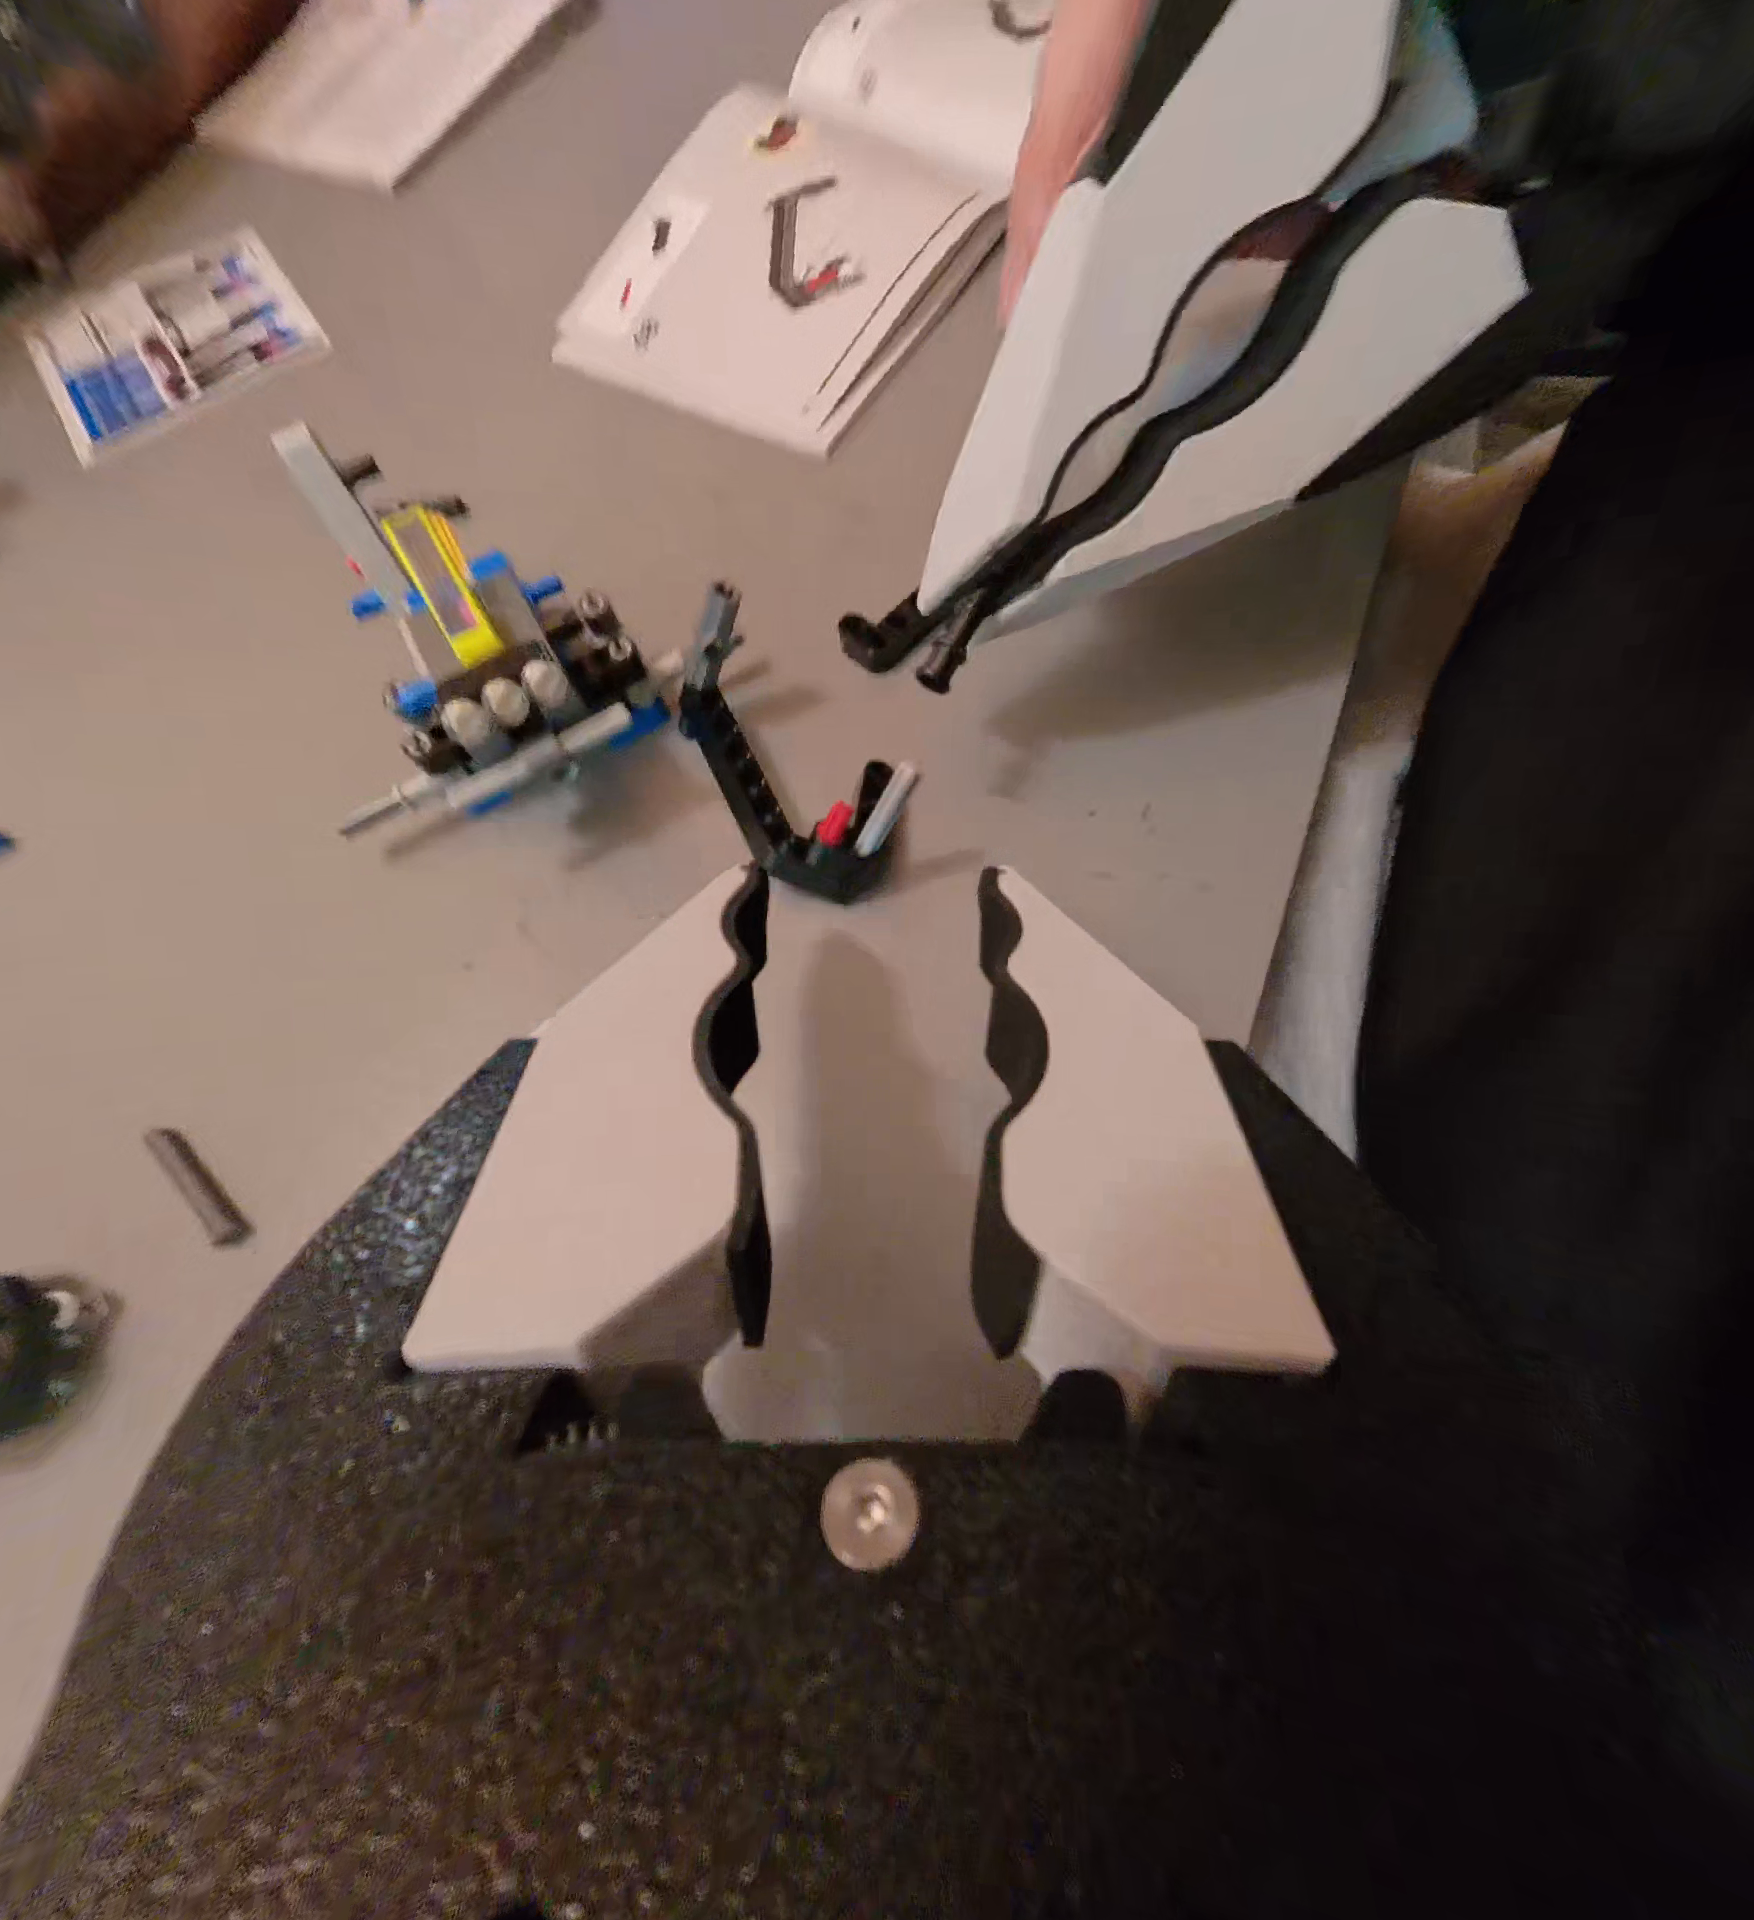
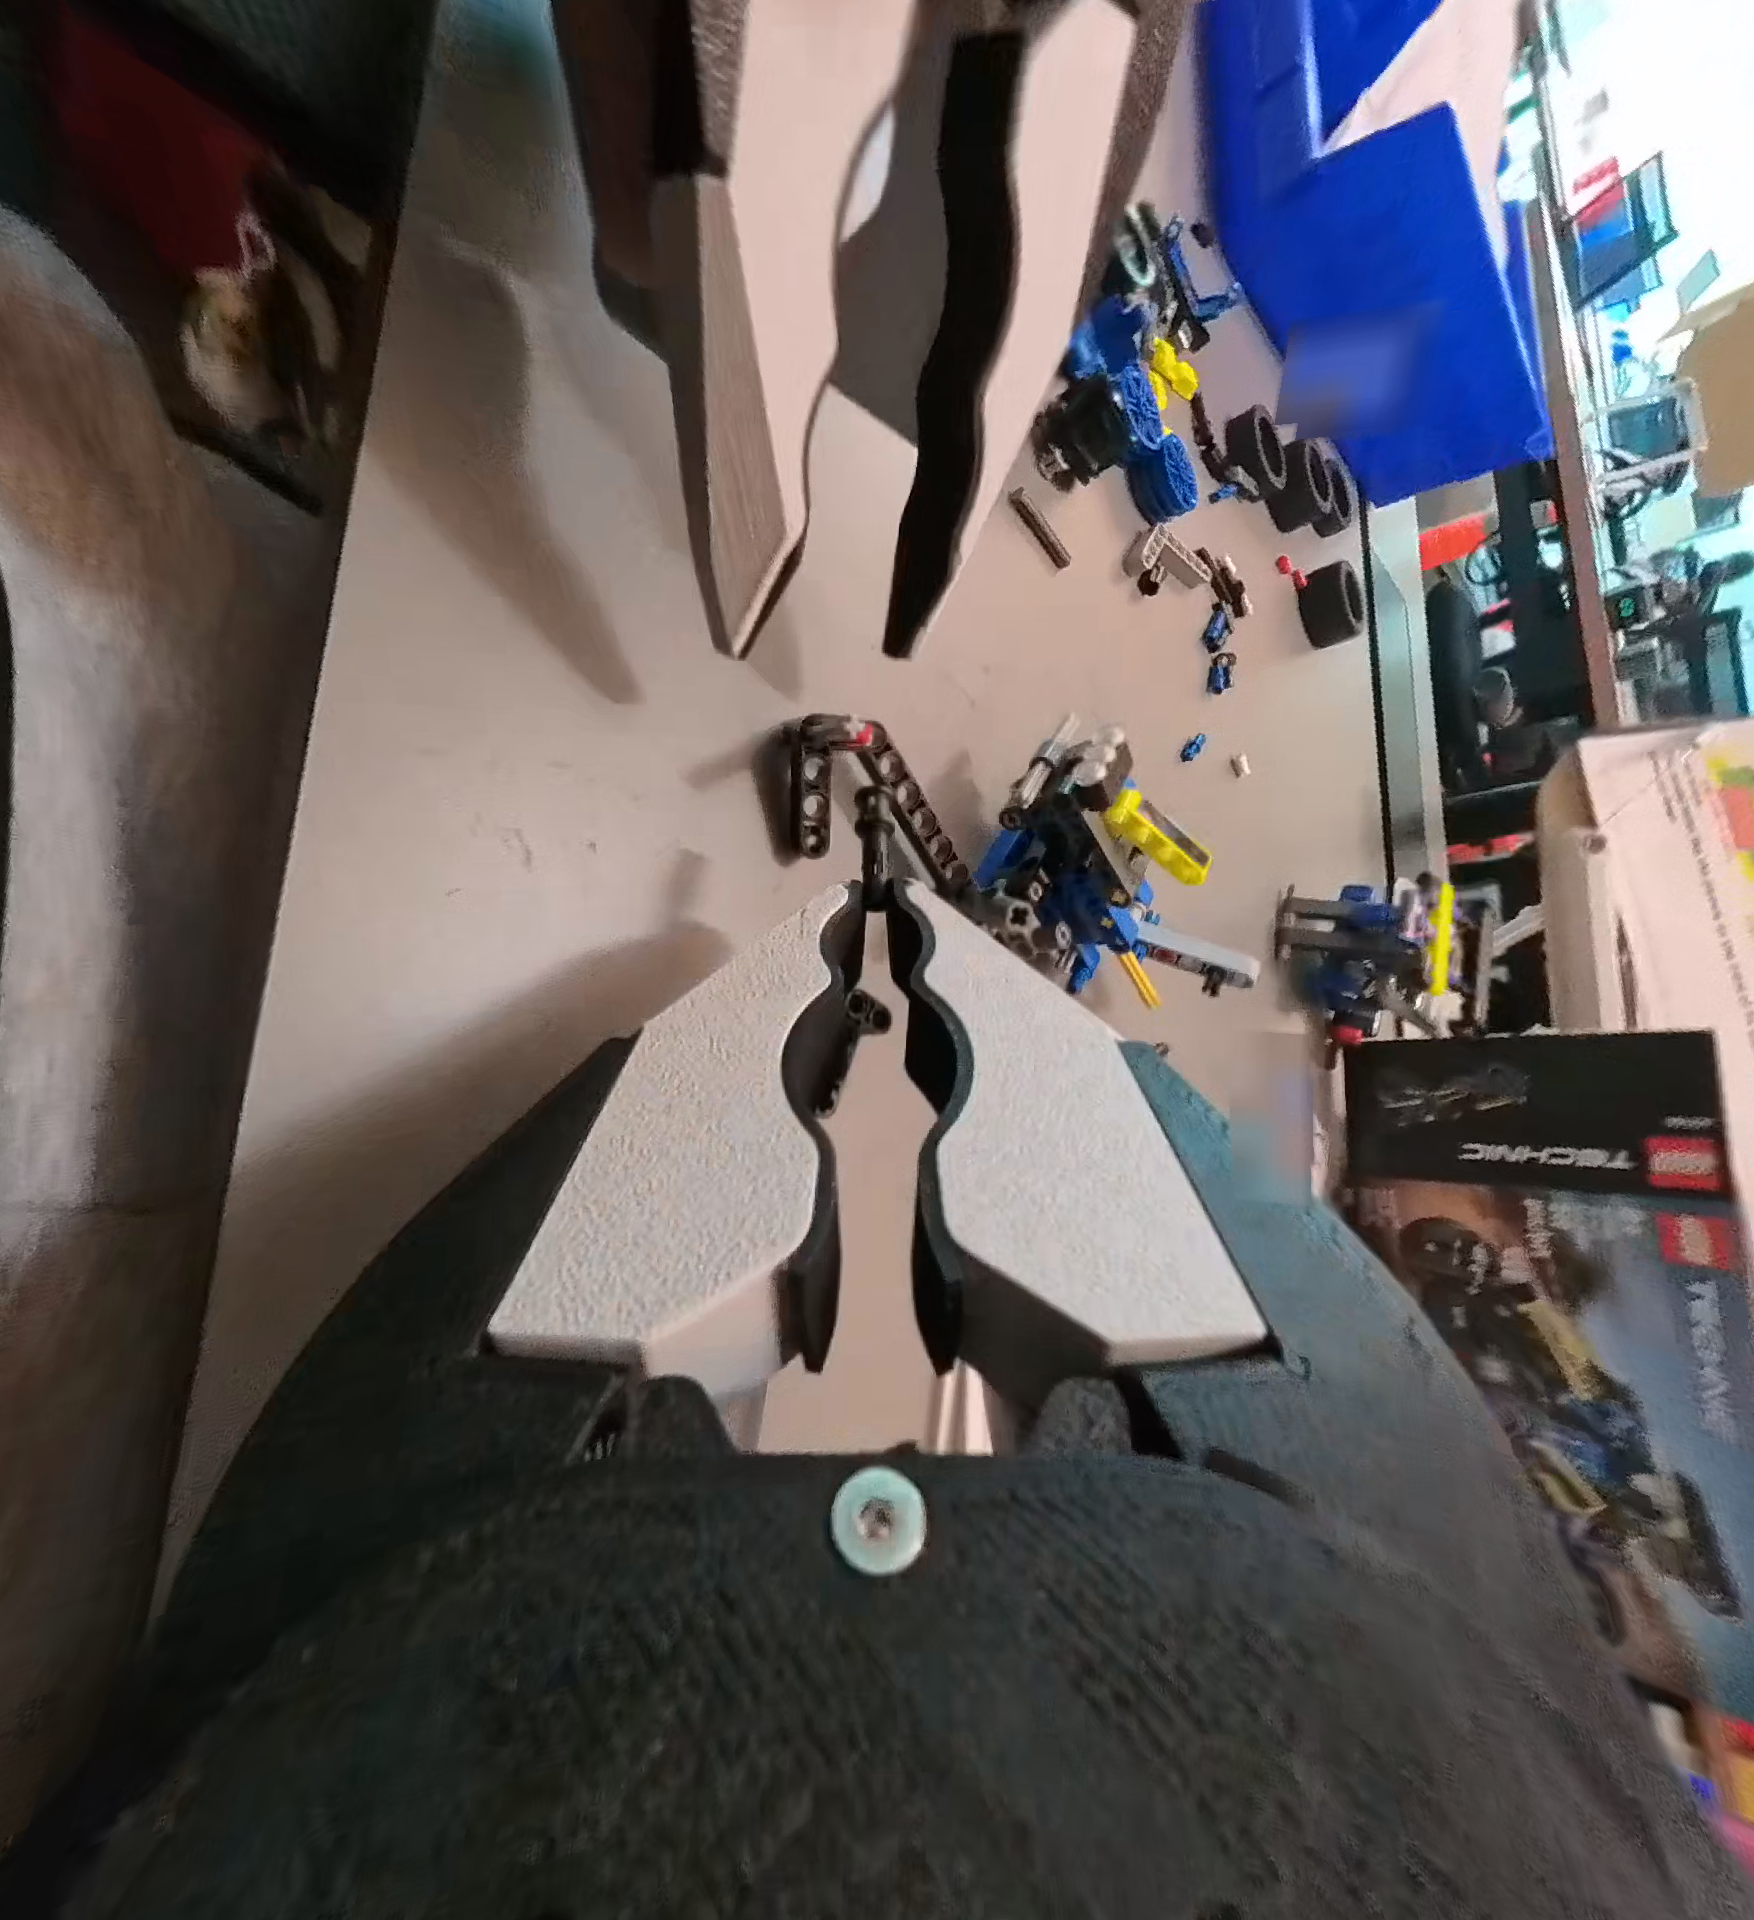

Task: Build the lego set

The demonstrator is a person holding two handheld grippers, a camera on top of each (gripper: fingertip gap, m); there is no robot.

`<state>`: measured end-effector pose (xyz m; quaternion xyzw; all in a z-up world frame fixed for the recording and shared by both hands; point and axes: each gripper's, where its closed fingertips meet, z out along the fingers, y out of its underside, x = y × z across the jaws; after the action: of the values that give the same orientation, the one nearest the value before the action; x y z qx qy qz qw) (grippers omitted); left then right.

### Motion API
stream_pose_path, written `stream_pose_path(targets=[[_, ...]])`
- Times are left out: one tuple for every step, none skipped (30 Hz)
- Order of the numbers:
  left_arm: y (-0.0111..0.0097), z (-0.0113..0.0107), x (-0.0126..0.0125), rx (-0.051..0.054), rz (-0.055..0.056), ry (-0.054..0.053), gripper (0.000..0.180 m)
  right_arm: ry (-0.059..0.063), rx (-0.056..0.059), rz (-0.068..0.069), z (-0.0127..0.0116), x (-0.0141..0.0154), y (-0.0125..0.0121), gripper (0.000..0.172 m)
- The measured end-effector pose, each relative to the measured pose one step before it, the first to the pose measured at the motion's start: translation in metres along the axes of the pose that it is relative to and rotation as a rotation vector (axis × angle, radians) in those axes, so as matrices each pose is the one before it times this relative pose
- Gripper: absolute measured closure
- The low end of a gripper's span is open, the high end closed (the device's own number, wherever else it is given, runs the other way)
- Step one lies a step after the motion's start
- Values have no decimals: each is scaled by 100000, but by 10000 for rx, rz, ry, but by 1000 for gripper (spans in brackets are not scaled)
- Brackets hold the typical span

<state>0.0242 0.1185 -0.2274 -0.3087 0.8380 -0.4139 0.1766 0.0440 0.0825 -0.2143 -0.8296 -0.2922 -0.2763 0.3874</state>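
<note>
My left gripper [image 1: 873, 894] is open and holds nothing. A black bent beam assembly [image 1: 748, 790] with a red pin [image 1: 831, 824] and a grey axle stands on the grey table [image 1: 229, 987] just beyond its fingertips, at the left tip. My right gripper [image 2: 883, 896] is shut on a small black connector piece [image 2: 873, 831], whose pin sticks out past the tips. In the left wrist view the right gripper [image 1: 940, 623] hangs above the table with that black piece [image 1: 883, 639] in its tips. The bent beam assembly [image 2: 800, 800] lies just beyond the right tips. The open left gripper [image 2: 816, 649] shows above it.
A blue, yellow and black brick model [image 1: 478, 644] stands left of the beam assembly and also shows in the right wrist view [image 2: 1091, 862]. Open instruction booklets [image 1: 800, 281] and a leaflet [image 1: 177, 338] lie farther back. Loose parts, black tyres [image 2: 1288, 468], a blue bin [image 2: 1392, 260] and a set box [image 2: 1579, 1247] lie to the right. My hands' fingertips stand some 5 cm from each other.
</note>
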Motion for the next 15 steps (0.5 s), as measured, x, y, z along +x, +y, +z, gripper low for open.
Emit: stream_pose_path(targets=[[278,361,-71,-141,-261,43,143,-57,-232,-414,257,-107,19,170],[200,358,-83,-122,-178,25,144,-44,-221,-321,243,-63,58,170],[123,339,44,-100,-65,109,143,-50,-184,-189,244,-13,29,170],[92,308,-36,-102,7,56,144,-93,-97,-122,208,-70,-78,170],[99,256,-296,-144,49,-119,144,-118,-46,-54,200,-99,-123,170],[115,227,-352,-161,144,-164,146,-141,-63,-8,199,-129,-63,170],[155,222,-240,-166,201,-109,148,-144,-135,-14,221,-149,82,170],[2,166,-97,-64,153,-38,151,-93,-210,-52,223,-94,242,170],[-136,123,-16,26,118,12,154,-27,-225,-87,180,-20,306,170],[-68,120,22,-8,127,24,156,9,-153,-75,116,26,198,170],[-79,83,35,10,126,17,159,-53,-36,-23,39,-67,19,170],[-55,52,-8,11,145,-16,162,-38,60,21,-3,-47,-137,170],[-28,20,-11,4,167,-34,164,-11,58,12,-21,-16,-130,170],[-24,-1,-70,13,175,-90,171,-25,-19,-42,-1,-63,1,170],[-78,-19,-161,57,179,-164,180,42,-122,-86,39,20,162,170]])
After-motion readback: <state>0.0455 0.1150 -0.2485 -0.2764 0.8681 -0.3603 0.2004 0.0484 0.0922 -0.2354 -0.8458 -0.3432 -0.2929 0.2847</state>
